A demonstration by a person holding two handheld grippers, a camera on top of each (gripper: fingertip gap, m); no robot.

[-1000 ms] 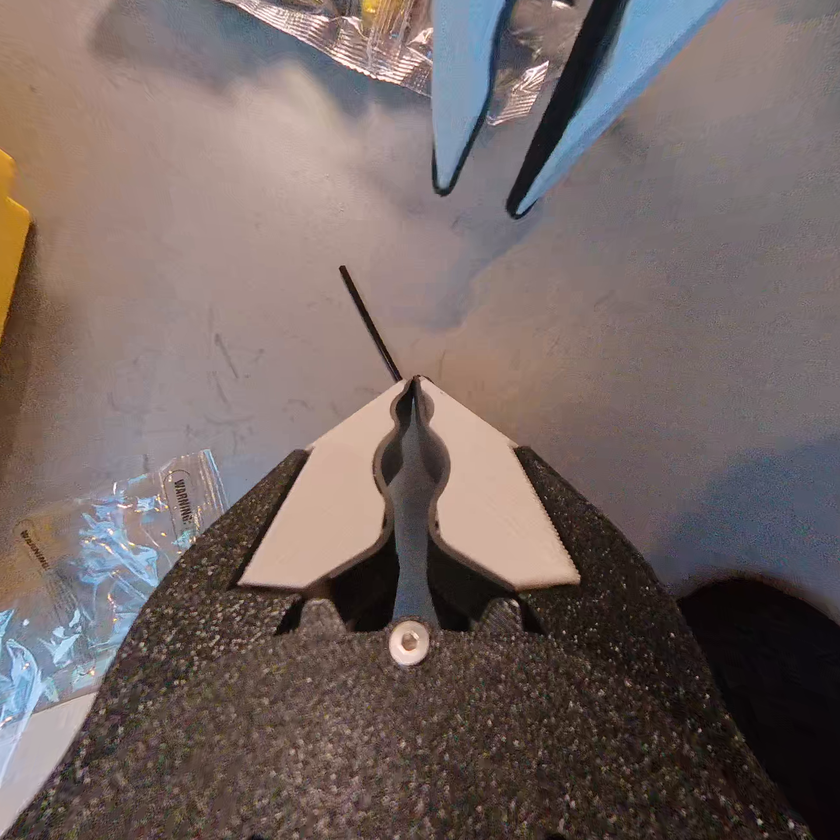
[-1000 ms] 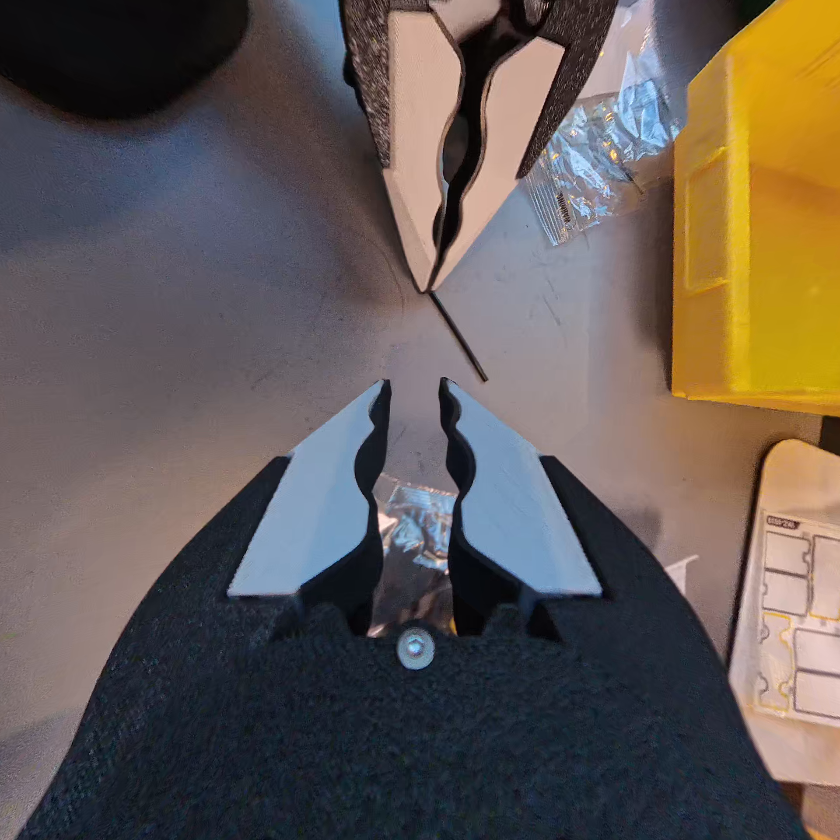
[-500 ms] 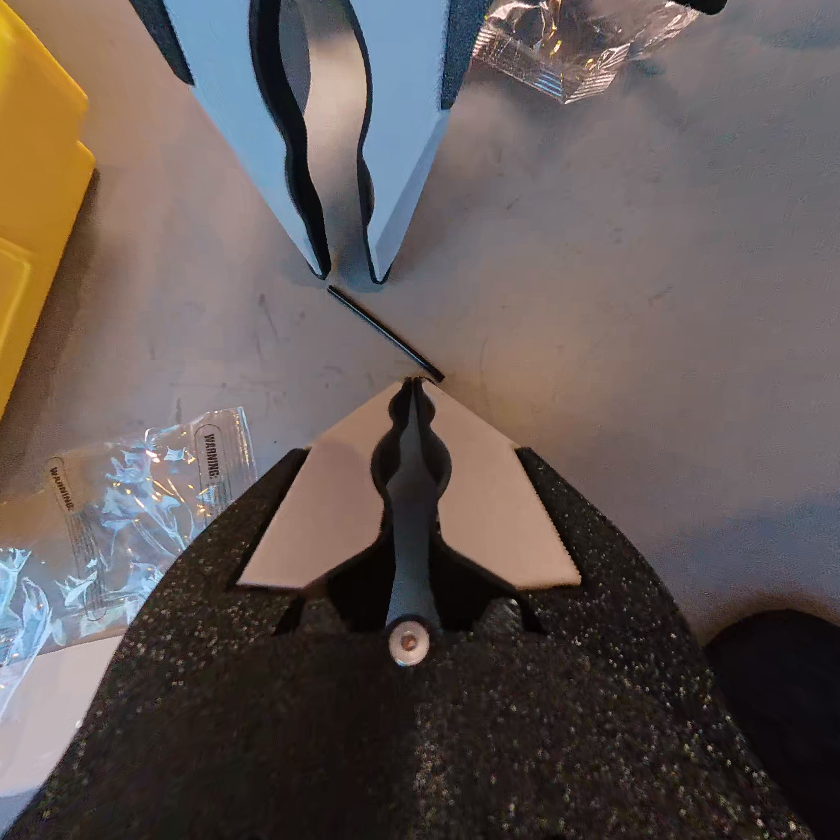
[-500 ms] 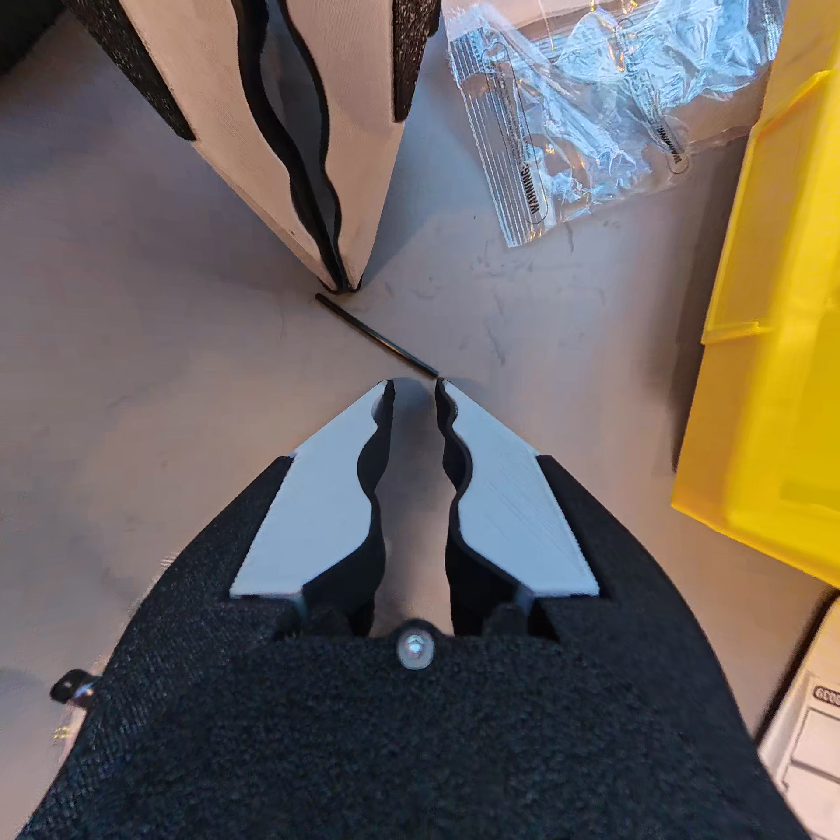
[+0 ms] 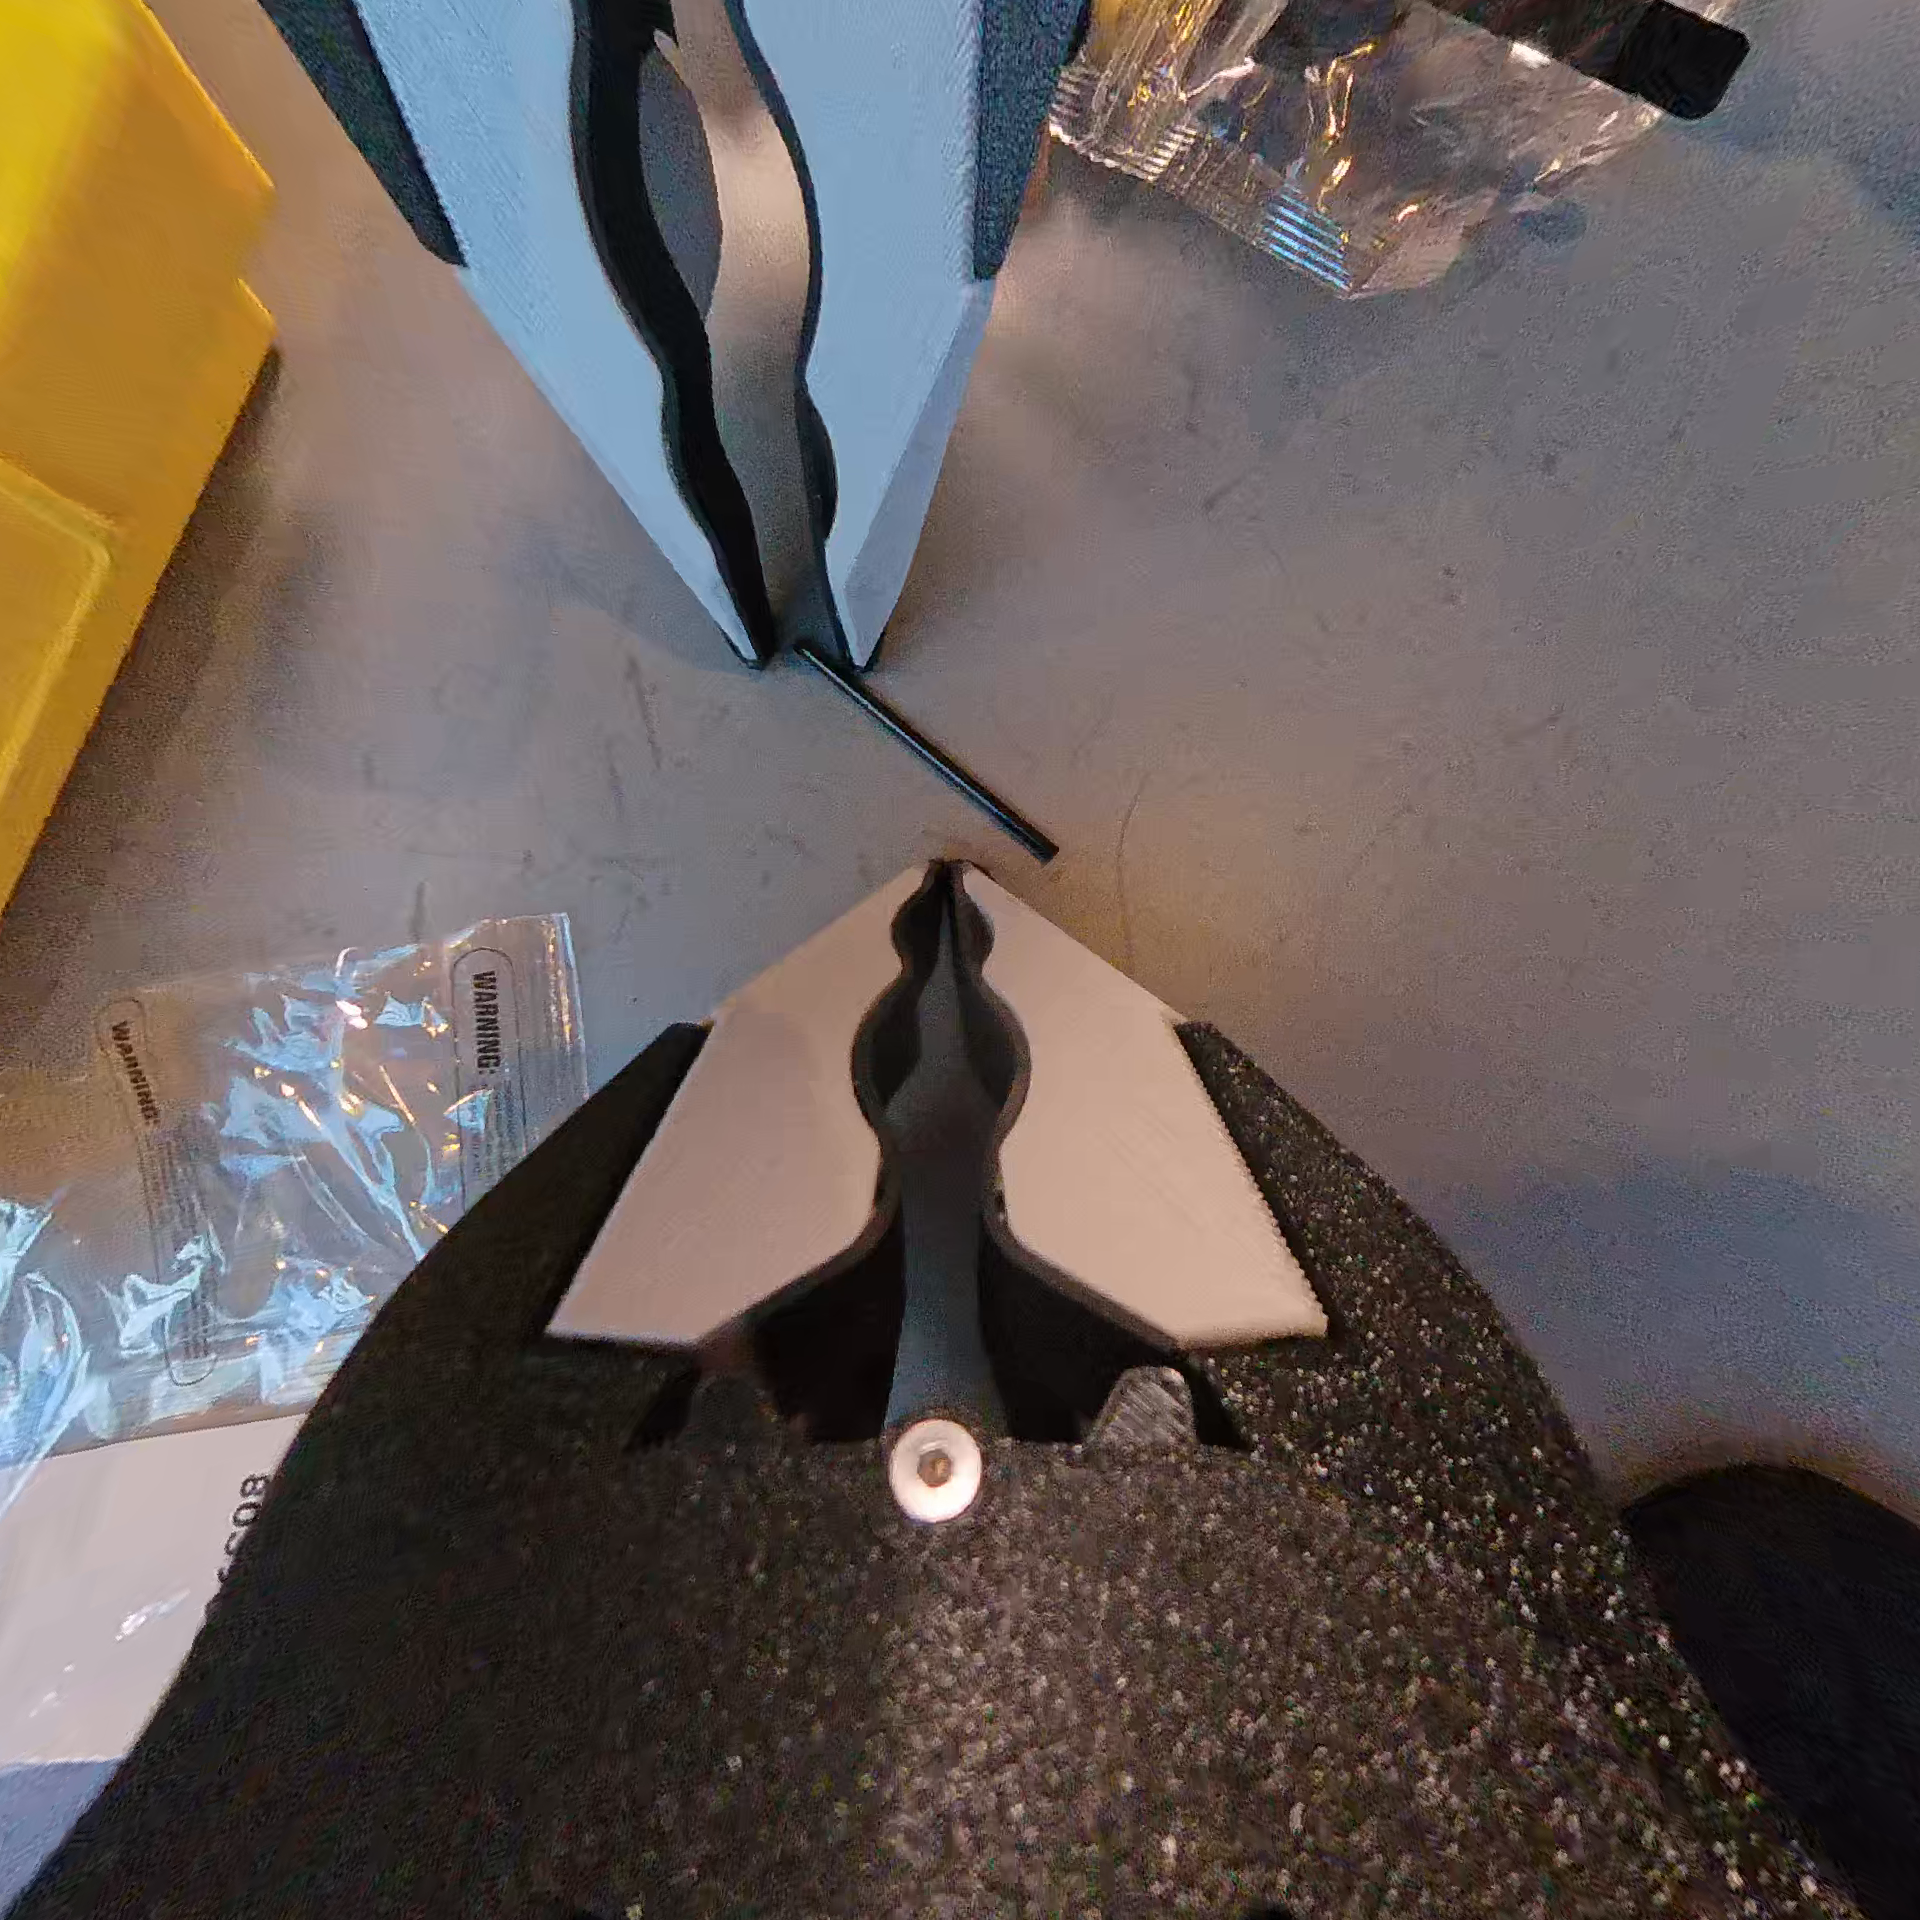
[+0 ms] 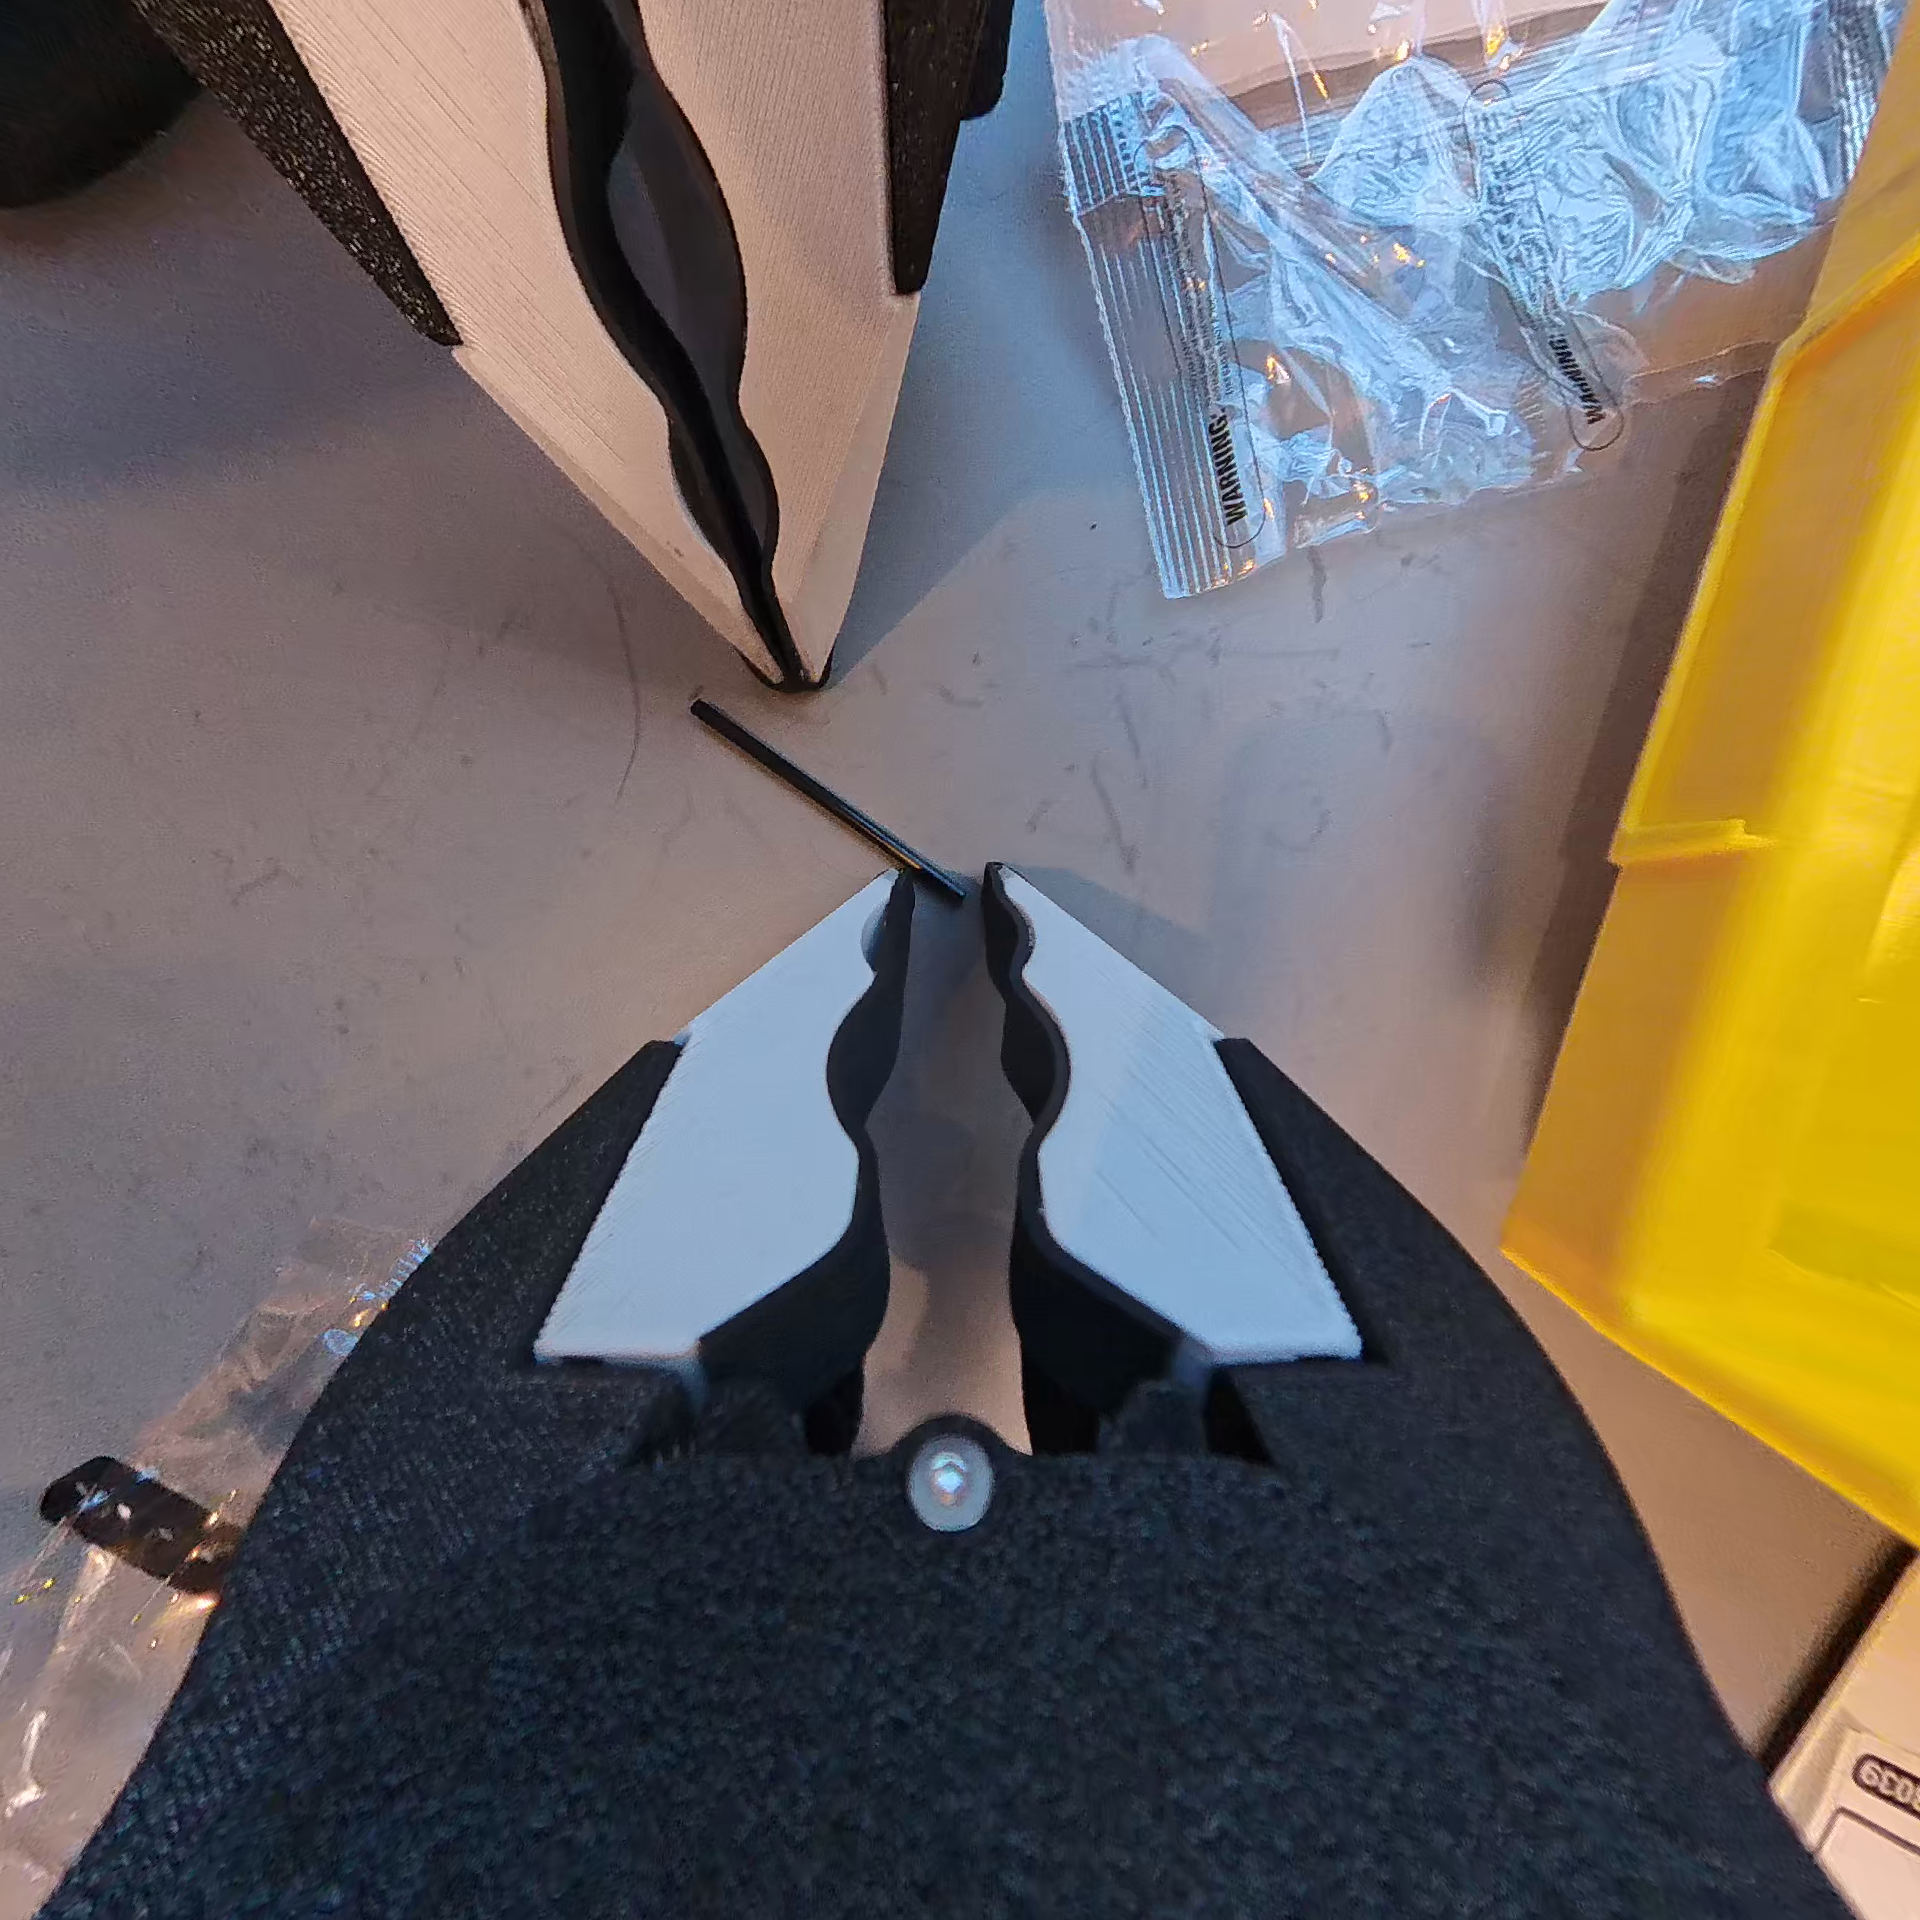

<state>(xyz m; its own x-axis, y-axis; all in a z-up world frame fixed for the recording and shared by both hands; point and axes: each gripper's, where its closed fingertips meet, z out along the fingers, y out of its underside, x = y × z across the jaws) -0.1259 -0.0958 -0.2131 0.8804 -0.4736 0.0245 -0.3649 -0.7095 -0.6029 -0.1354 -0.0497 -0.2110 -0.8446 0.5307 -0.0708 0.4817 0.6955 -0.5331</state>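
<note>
A thin black rod (image 5: 925, 764) lies flat on the grey tabletop (image 5: 1455, 727) between the 2 grippers, which face each other tip to tip. Seen from the left wrist view, its long axis runs diagonally, from far-left to near-right. The far end sits right at the tips of the right gripper (image 5: 810, 657), whose 2 fingers stand slightly parted with that end in the narrow gap between them; whether they already touch it I cannot tell. The near end lies just beside and slightly right of the left gripper (image 5: 943, 868), whose jaws are pressed together at the tips with nothing between them, apart from the rod. In the right wrist view the same rod (image 6: 826, 798) points from just ahead of that gripper's tips (image 6: 948, 883) toward the left gripper (image 6: 798, 675), ending just left of it. A yellow bin (image 5: 94, 343) stands to the far left, a crumpled clear bag (image 5: 301, 1132) near left, another clear packet (image 5: 1340, 135) far right.
</note>
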